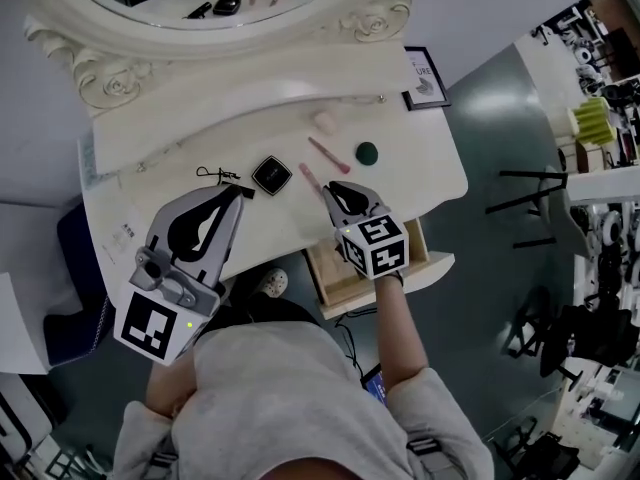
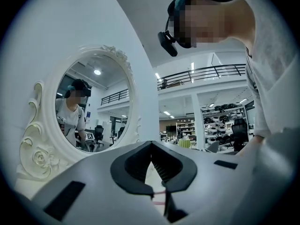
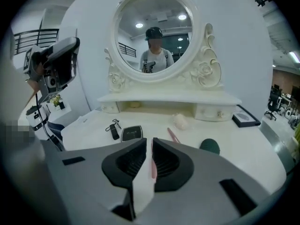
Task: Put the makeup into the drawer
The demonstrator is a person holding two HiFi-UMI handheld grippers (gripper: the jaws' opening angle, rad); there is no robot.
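Pink slim makeup stick [image 1: 306,176] sits pinched in the closed right gripper [image 1: 330,192], its long axis along the jaws, pointing away from the person. Open wooden drawer [image 1: 335,276] lies directly under that gripper, person-side. Left gripper [image 1: 238,192] is closed, empty and farther off.

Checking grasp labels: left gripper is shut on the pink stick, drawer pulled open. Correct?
Wrong gripper. The right gripper is shut on the pink stick, as the right gripper view shows; the left gripper holds nothing. The drawer is pulled open.
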